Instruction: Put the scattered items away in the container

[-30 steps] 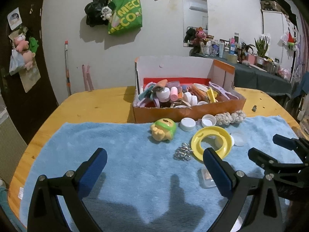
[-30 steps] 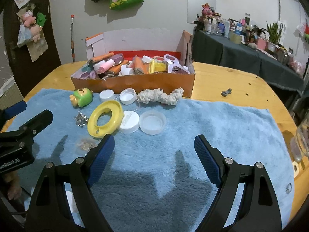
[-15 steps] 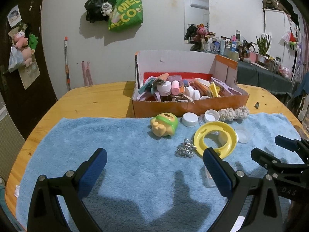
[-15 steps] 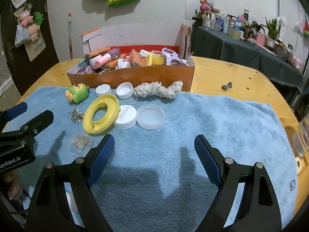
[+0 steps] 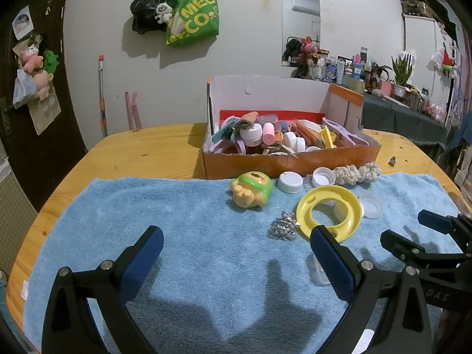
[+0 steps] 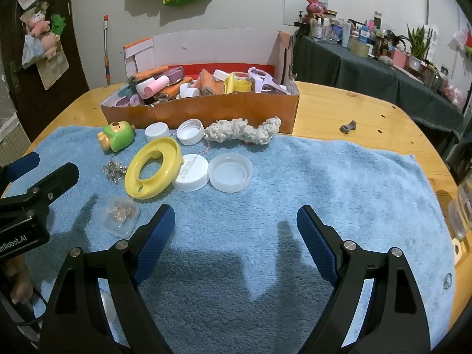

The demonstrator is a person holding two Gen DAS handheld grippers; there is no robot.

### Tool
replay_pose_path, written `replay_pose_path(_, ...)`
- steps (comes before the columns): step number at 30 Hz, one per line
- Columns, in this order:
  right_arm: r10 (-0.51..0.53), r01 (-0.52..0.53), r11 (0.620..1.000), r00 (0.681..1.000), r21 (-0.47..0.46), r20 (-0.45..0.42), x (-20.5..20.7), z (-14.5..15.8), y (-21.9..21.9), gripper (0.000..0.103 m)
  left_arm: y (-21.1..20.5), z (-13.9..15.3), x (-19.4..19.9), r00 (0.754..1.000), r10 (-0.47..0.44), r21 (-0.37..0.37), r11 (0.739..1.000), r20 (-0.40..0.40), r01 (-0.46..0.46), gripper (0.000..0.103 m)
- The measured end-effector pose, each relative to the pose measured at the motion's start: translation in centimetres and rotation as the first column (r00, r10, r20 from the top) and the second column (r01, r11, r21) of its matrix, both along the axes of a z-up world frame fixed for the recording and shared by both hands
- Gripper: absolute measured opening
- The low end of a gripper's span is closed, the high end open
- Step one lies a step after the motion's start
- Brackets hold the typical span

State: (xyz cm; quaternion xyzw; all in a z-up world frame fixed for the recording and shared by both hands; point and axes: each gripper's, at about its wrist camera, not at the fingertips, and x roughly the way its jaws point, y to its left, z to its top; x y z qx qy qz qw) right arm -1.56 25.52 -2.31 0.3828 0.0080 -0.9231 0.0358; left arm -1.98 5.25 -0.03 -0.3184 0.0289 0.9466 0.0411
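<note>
An orange cardboard box [image 5: 290,163] [image 6: 200,110] full of small items stands at the back of a blue towel [image 5: 191,236] [image 6: 324,183]. In front of it lie a green-and-yellow toy [image 5: 252,190] [image 6: 116,135], a yellow ring [image 5: 329,208] [image 6: 153,171], white lids [image 6: 190,172] [image 6: 230,175] [image 5: 290,181], a white fuzzy scrunchie [image 6: 243,129] [image 5: 357,174], a silver chain clump [image 5: 283,230] [image 6: 113,169] and a small clear case [image 6: 119,216]. My left gripper [image 5: 236,250] is open and empty over the towel. My right gripper [image 6: 236,227] is open and empty, near the lids.
The wooden table [image 5: 147,153] has a small grey metal piece [image 6: 348,126] on its right side. A dark cloth-covered side table [image 6: 368,67] with bottles and a plant stands at the back right. A glass jar [image 6: 461,206] sits at the right edge.
Both grippers have moved slightly forward toward the box; the items appear a little nearer. Both stay open and empty.
</note>
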Motion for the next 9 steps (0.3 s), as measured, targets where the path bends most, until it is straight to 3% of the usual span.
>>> replay_pose_path(9, 0.000, 0.000, 1.000, 1.000, -0.001, 0.000, 0.03, 0.01, 0.03, 0.085, 0.35, -0.02, -0.05, 1.000, 0.002, -0.019, 1.000, -0.002, -0.002, 0.102)
